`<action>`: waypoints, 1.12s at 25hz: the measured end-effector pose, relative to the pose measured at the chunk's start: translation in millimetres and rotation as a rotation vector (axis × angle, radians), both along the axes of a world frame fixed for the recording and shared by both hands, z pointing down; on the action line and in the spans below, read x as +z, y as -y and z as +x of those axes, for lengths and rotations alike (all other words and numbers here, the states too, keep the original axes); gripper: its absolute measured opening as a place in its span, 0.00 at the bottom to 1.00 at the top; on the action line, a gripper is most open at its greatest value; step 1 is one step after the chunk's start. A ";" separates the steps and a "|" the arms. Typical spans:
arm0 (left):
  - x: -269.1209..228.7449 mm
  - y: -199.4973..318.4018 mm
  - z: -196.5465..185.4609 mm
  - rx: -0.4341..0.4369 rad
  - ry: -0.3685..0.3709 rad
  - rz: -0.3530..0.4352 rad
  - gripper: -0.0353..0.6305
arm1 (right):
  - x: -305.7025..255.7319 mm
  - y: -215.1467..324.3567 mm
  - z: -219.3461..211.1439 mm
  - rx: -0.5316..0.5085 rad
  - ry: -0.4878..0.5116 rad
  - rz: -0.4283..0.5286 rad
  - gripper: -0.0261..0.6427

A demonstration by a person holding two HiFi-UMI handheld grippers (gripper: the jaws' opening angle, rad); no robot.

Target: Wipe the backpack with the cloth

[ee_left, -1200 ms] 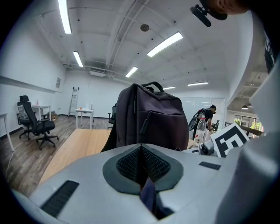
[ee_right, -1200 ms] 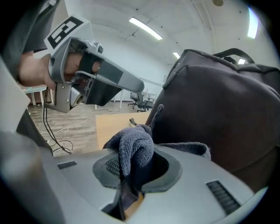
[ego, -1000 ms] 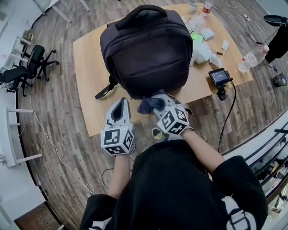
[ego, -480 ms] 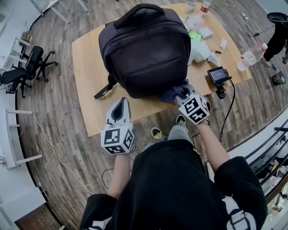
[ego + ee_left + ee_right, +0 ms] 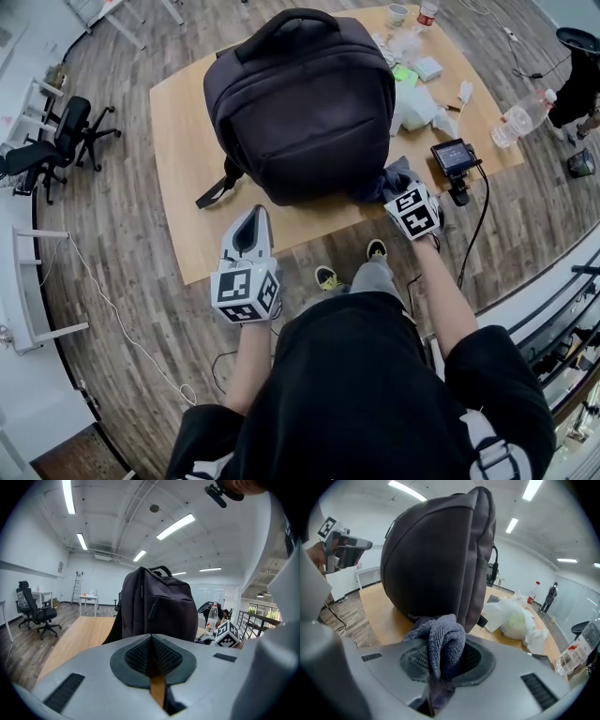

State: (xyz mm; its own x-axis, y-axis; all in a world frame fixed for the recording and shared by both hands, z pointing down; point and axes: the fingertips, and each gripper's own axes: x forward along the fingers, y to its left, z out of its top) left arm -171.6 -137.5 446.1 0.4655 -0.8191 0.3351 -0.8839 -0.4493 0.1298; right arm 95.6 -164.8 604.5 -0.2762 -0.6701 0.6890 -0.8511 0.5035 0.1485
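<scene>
A dark backpack [image 5: 300,103] stands on the wooden table [image 5: 183,122]. A grey-blue cloth [image 5: 387,183] is bunched against the bag's lower right corner, with my right gripper [image 5: 394,190] shut on it. In the right gripper view the cloth [image 5: 443,644] fills the jaws and touches the bottom of the backpack [image 5: 436,559]. My left gripper [image 5: 251,217] hovers at the table's near edge, a little short of the bag, shut with nothing in it. In the left gripper view its pads [image 5: 151,641] meet in front of the backpack [image 5: 157,606].
Right of the bag lie white plastic bags [image 5: 422,105], a small camera screen [image 5: 457,159] with a cable hanging off the table, and a water bottle [image 5: 520,120]. An office chair [image 5: 56,141] stands far left on the wood floor.
My right gripper carried the cloth rightward along the bag's lower edge, from its middle to its right corner. The left gripper stayed where it was.
</scene>
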 end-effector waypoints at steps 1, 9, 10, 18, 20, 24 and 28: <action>-0.4 -0.1 0.8 0.001 0.001 0.000 0.08 | 6.8 -0.6 -2.8 0.004 0.007 -0.014 0.15; -2.0 0.6 -3.1 -0.014 0.007 0.001 0.08 | 31.2 -9.7 -63.0 -0.008 0.089 -0.069 0.15; -1.9 -0.1 -5.2 -0.019 0.009 0.000 0.08 | 33.1 -11.8 -76.0 -0.021 0.102 -0.082 0.15; -4.6 -5.3 -37.4 -0.094 0.017 0.003 0.08 | 35.4 -17.9 -180.7 -0.101 0.285 -0.129 0.15; -5.0 -8.0 -47.8 -0.119 0.019 0.004 0.08 | 27.4 -20.1 -217.0 -0.193 0.310 -0.126 0.15; -5.5 -12.9 -65.1 -0.162 0.025 0.005 0.08 | 16.0 -22.0 -258.6 -0.239 0.416 -0.160 0.15; -4.9 -14.2 -72.8 -0.185 0.026 0.003 0.08 | 33.7 -19.5 -237.5 -0.189 0.431 -0.212 0.15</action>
